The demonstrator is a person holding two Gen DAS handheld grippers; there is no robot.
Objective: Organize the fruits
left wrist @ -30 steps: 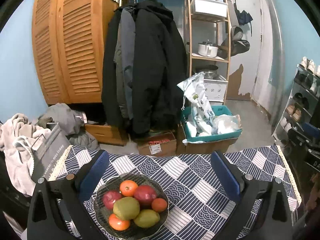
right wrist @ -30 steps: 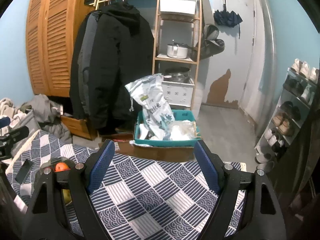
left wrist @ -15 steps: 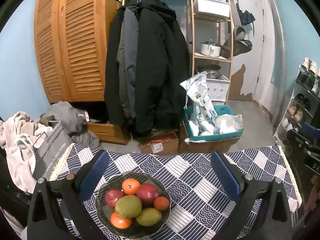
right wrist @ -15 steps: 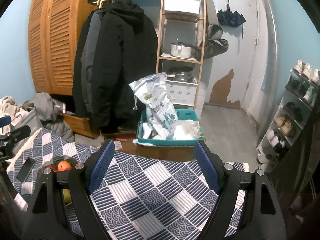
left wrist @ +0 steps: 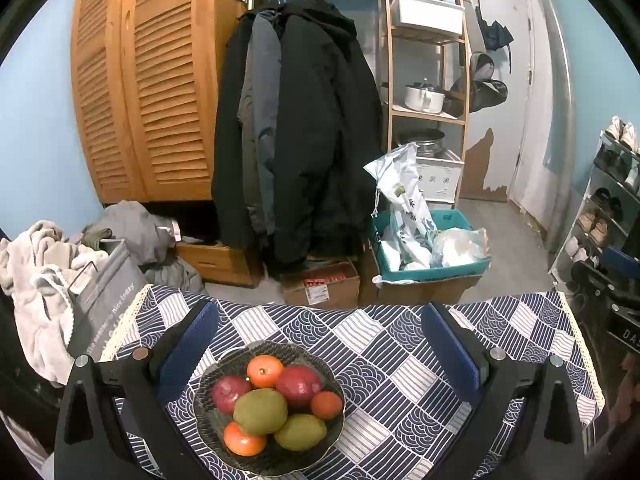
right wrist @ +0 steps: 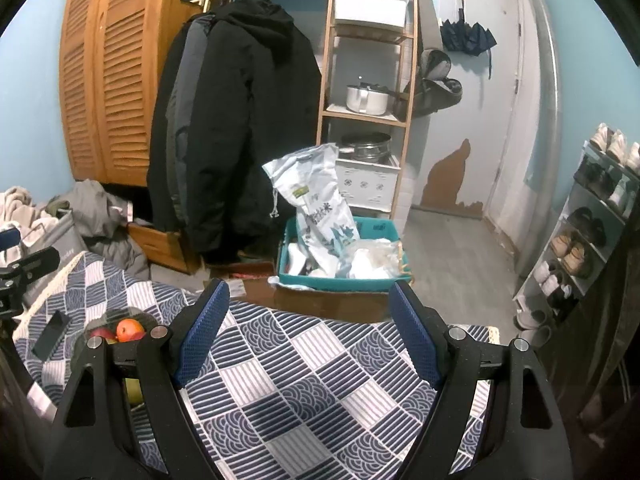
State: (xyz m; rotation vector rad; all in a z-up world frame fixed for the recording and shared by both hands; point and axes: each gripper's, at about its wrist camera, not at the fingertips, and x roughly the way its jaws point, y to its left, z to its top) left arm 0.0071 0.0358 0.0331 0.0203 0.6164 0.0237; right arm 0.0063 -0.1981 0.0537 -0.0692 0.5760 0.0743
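A dark glass bowl (left wrist: 218, 376) stands on the blue-and-white patterned tablecloth (left wrist: 384, 360), low and left of centre in the left wrist view. It holds oranges (left wrist: 264, 371), two red apples (left wrist: 298, 385) and two green mangoes (left wrist: 260, 411). My left gripper (left wrist: 320, 320) is open and empty, above and behind the bowl. My right gripper (right wrist: 308, 300) is open and empty over bare cloth. The bowl (right wrist: 105, 319) shows at the left of the right wrist view, partly hidden by the left finger (right wrist: 202, 332).
A black phone (right wrist: 51, 334) lies on the cloth left of the bowl. Beyond the table's far edge are cardboard boxes (left wrist: 320, 290), a teal bin with bags (left wrist: 424, 248), hanging coats (left wrist: 296, 128), a laundry pile (left wrist: 48, 264) and a shoe rack (right wrist: 592, 220).
Both views have risen and tilted slightly, so the bowl sits a little lower in the left view. Both grippers stay open. The fruit has not moved.
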